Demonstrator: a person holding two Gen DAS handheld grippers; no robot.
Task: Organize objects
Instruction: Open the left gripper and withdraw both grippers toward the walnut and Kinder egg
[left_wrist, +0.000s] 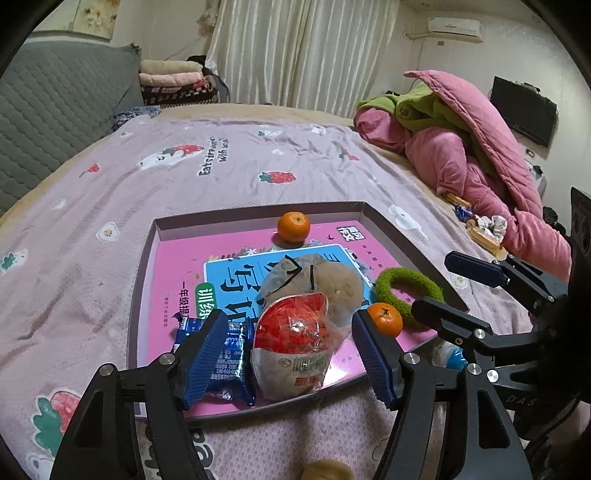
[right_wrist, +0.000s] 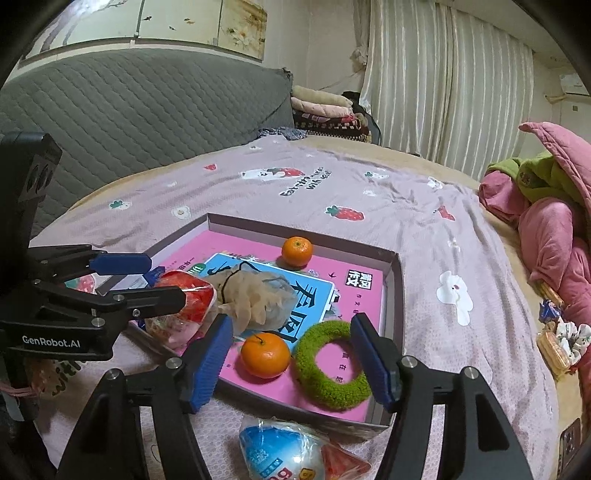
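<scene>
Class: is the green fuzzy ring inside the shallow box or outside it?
Inside: the green ring lies flat within the box's walls.

A shallow box (right_wrist: 393, 280) with a pink book (right_wrist: 365, 288) lining its floor lies on the bed. Inside:
- one orange (right_wrist: 296, 252) near the far wall;
- a second orange (right_wrist: 265, 355) near the front edge, just beside a green fuzzy ring (right_wrist: 332, 387) lying flat;
- a beige mesh pouf (right_wrist: 251, 299) at centre;
- a red-and-white packet (left_wrist: 291, 350);
- a blue wrapper (left_wrist: 231, 363).

A blue-and-white packet (right_wrist: 280, 452) lies outside the box, in front of it.

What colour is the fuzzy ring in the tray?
Green; the fuzzy ring shows best in the right wrist view.
</scene>
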